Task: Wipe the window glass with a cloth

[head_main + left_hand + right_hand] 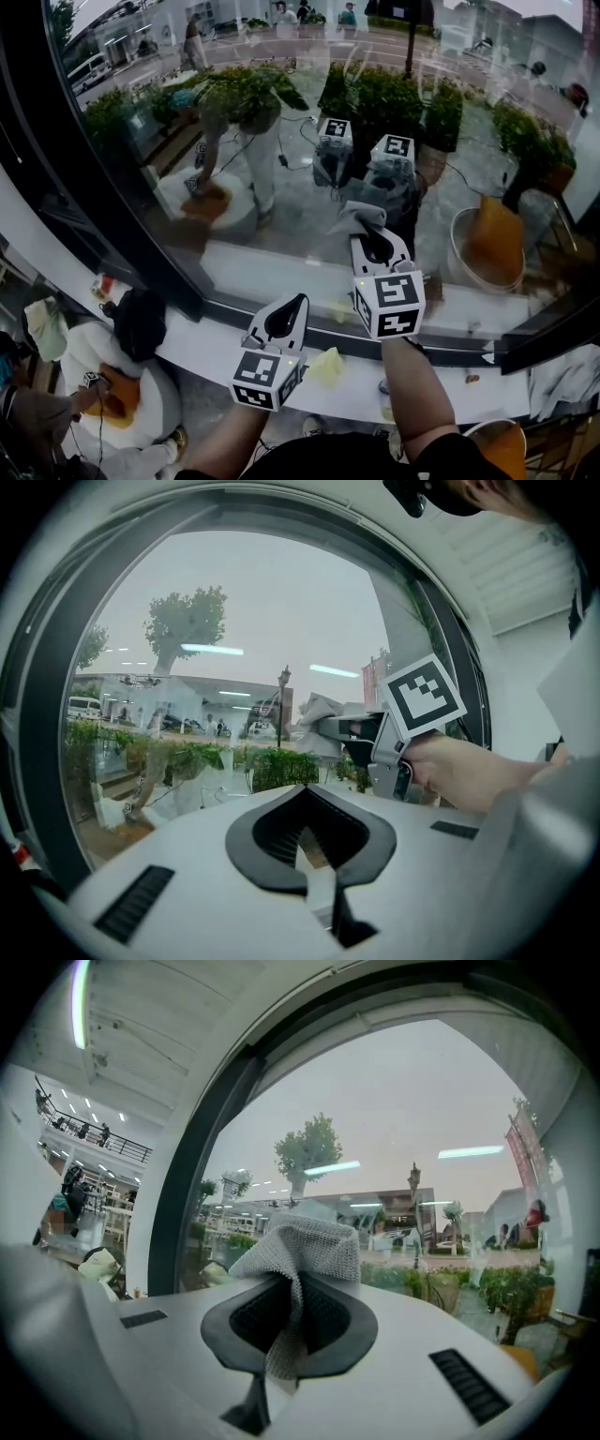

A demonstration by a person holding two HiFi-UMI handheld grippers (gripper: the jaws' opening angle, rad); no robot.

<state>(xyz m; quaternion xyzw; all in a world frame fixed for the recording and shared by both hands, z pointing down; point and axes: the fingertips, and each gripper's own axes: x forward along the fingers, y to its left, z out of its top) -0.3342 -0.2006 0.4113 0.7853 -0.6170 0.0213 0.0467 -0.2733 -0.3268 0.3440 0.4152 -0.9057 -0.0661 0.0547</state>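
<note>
Between the fingers [246,1321] of the right gripper [291,1321] sits the cloth [305,1246], pinched.

The left gripper [298,302] is a white plastic tool with a smooth, round shell. Around its jaws sits a dark grey spade-shaped rim [246,834], and the walls inside the rim are black with little ribs. Two short black ribbed slots [134,903] lie on the shell, one on each side of the jaws. Behind the jaws rides a marker cube [265,378] with black and white squares on its faces. The right gripper [368,232] looks the same. It has a white shell, a dark grey rim [217,1327] around the jaws, black ribbed strips [466,1386] beside them and a second black-and-white cube [389,304] behind them.
</note>
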